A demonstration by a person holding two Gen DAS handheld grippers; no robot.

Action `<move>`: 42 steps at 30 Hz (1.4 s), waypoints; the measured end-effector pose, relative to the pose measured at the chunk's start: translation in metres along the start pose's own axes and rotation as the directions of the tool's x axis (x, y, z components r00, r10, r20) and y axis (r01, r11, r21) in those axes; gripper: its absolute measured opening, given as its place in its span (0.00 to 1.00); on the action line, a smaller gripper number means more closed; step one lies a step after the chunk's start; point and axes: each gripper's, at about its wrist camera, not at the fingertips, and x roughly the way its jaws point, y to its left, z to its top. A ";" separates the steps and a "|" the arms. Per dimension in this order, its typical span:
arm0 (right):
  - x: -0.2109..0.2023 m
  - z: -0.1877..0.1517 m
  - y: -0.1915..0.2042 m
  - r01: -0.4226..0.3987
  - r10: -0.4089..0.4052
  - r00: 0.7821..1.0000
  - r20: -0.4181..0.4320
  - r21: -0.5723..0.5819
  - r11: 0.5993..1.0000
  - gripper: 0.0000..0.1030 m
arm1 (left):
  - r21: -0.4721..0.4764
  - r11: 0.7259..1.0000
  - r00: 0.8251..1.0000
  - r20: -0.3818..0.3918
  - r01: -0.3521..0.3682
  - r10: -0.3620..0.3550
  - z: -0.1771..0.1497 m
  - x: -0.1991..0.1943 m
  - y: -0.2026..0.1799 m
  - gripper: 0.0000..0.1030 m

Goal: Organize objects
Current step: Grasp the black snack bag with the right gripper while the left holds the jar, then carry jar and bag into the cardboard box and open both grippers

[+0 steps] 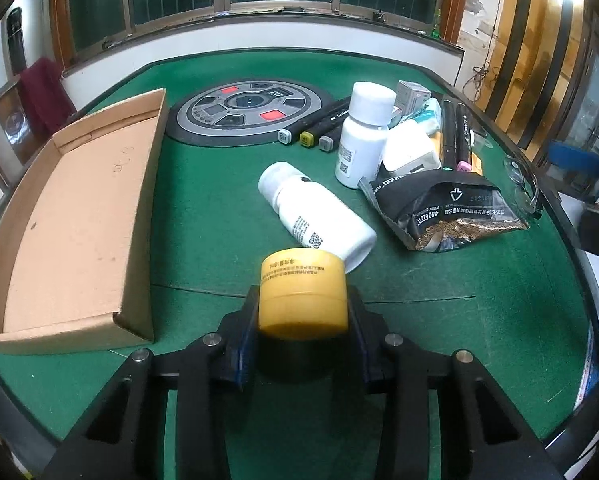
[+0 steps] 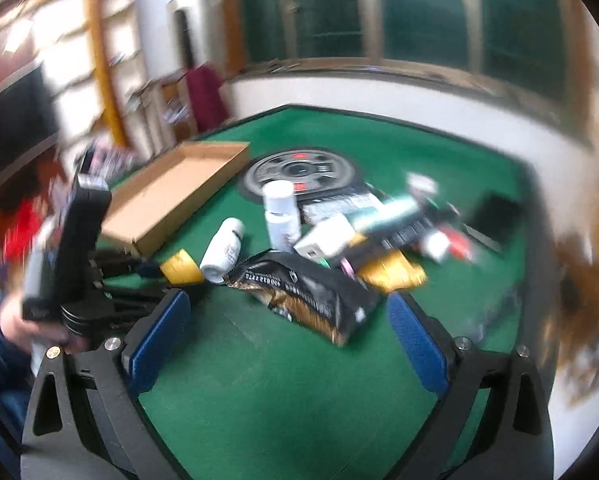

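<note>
My left gripper (image 1: 302,312) is shut on a yellow round jar (image 1: 302,294), held just above the green table; the jar also shows in the right wrist view (image 2: 180,268). An empty cardboard tray (image 1: 79,216) lies to its left, also seen in the right wrist view (image 2: 179,188). A white bottle (image 1: 315,216) lies on its side just beyond the jar. Another white bottle (image 1: 363,136) stands upright. A black snack bag (image 1: 439,204) lies right of them. My right gripper (image 2: 287,320) is open and empty above the table, with the snack bag (image 2: 311,292) between and beyond its fingers.
A round grey control panel (image 1: 251,110) sits in the table's middle. Several markers (image 1: 319,128), a white charger (image 1: 409,152), small boxes and black pens (image 1: 455,132) are piled at the right. Glasses (image 1: 523,184) lie near the right table edge. The right wrist view is blurred.
</note>
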 end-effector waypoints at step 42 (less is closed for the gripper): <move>0.042 -0.035 0.009 -0.153 0.199 0.968 -0.155 0.268 0.951 0.20 | -0.061 0.996 0.995 0.070 0.069 -0.065 0.002 -0.026 0.034 0.34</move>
